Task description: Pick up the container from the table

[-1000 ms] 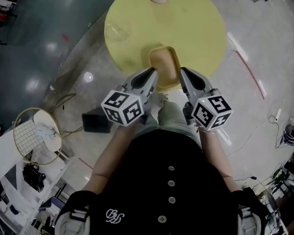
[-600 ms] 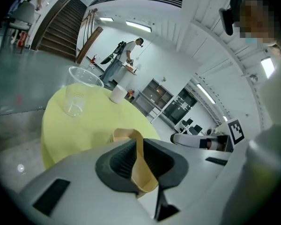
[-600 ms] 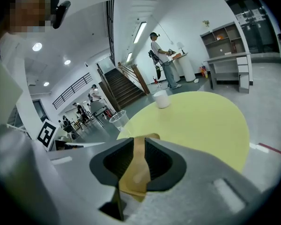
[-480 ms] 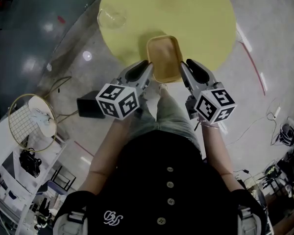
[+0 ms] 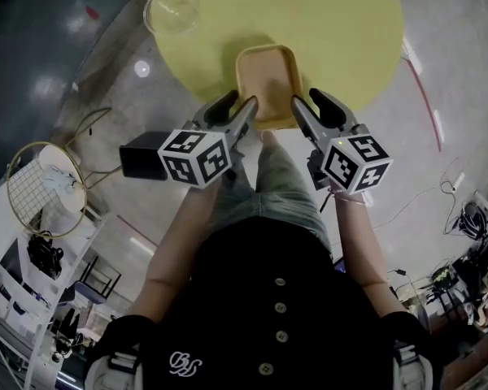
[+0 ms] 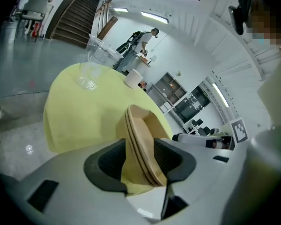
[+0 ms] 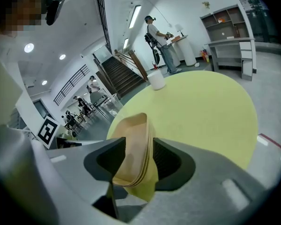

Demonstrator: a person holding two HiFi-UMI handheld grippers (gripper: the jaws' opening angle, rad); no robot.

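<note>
container (image 5: 266, 75) rim between just-opened fingers (image 6: 107, 161) of left gripper (image 5: 240, 104), right gripper (image 5: 309, 100)

A round yellow table (image 5: 342, 23) is standing on a grey floor (image 5: 464, 63). Three items are resting directly on its top. A tan container (image 5: 266, 75) is lying at the near edge. A clear glass (image 5: 171, 10) is standing by the left rim. A white cup (image 7: 156, 80) is standing towards the far side, well apart from the container.
</note>
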